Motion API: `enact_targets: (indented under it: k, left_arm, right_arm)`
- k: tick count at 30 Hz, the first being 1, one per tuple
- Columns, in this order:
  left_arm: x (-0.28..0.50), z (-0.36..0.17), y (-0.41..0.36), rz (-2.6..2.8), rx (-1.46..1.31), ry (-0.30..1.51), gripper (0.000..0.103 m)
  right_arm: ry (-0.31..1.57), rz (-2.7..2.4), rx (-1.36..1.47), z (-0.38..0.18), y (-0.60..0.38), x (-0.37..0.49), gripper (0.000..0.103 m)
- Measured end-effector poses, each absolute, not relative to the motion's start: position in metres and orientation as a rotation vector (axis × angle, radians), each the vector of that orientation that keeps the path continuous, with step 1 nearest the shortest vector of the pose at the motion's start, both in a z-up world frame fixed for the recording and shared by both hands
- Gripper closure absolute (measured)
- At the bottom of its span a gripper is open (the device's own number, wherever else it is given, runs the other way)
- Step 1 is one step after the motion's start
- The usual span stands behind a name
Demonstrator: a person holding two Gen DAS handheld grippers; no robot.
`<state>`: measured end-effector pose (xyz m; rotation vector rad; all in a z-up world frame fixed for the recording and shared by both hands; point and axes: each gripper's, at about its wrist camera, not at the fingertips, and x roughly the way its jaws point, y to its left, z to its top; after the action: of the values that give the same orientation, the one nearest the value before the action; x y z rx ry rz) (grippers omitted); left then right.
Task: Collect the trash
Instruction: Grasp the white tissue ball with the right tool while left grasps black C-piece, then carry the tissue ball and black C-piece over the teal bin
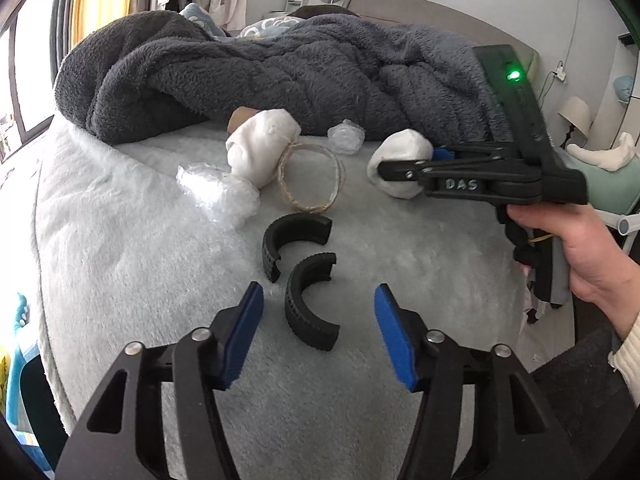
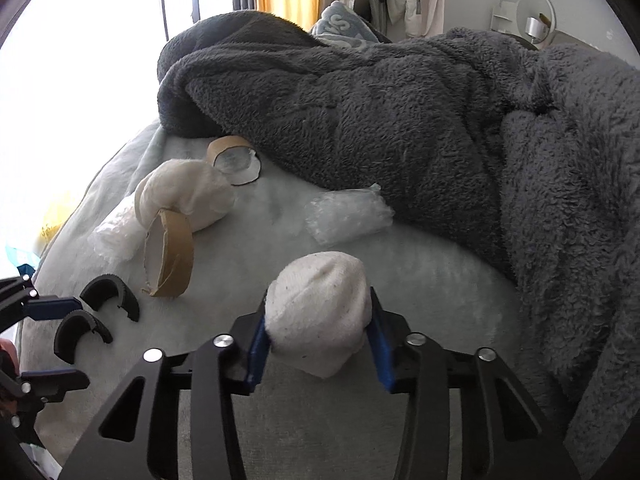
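Right tool (image 2: 318, 334) grasps a white sock ball (image 2: 316, 316) on the bed (image 2: 420, 280); left tool (image 1: 319, 332) is released over a black half-ring (image 1: 308, 300).

The blue pads of the right tool press on both sides of the sock ball, which rests on the pale bed cover, near the edge of the dark grey blanket (image 2: 380, 120). The left tool has its pads apart on each side of the nearer black half-ring, not touching it; a second black half-ring (image 1: 294, 242) lies just beyond. Farther from the half-rings, toward the blanket, lie a cardboard tape ring (image 1: 310, 178), a bigger white sock bundle (image 1: 260, 142) touching it, and two pieces of clear plastic wrap (image 1: 218, 194). A hand (image 1: 580, 248) holds the right tool.
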<state>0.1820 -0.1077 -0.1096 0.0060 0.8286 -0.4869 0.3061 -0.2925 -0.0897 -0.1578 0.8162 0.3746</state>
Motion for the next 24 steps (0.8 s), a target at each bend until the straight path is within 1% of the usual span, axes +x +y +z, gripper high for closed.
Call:
enact_targets:
  k: [15, 17, 20, 22, 24]
  left_arm:
    - [0.204, -0.120, -0.111, -0.439, -0.022, 0.839, 0.057]
    - [0.205, -0.120, -0.112, -0.428, -0.019, 0.843, 0.065]
    - [0.206, -0.120, -0.110, -0.429, -0.024, 0.846, 0.073]
    - [0.206, -0.119, -0.108, -0.434, -0.030, 0.848, 0.076]
    - [0.205, -0.118, -0.107, -0.436, -0.036, 0.849, 0.077]
  right_arm:
    - [0.753, 0.413, -0.081, -0.061, -0.282, 0.304, 0.062]
    - [0.748, 0.420, -0.084, -0.059, -0.277, 0.303, 0.062]
    - [0.744, 0.430, -0.090, -0.056, -0.270, 0.302, 0.062]
    - [0.737, 0.433, -0.088, -0.053, -0.267, 0.301, 0.062]
    - [0.726, 0.433, -0.079, -0.050, -0.265, 0.301, 0.062]
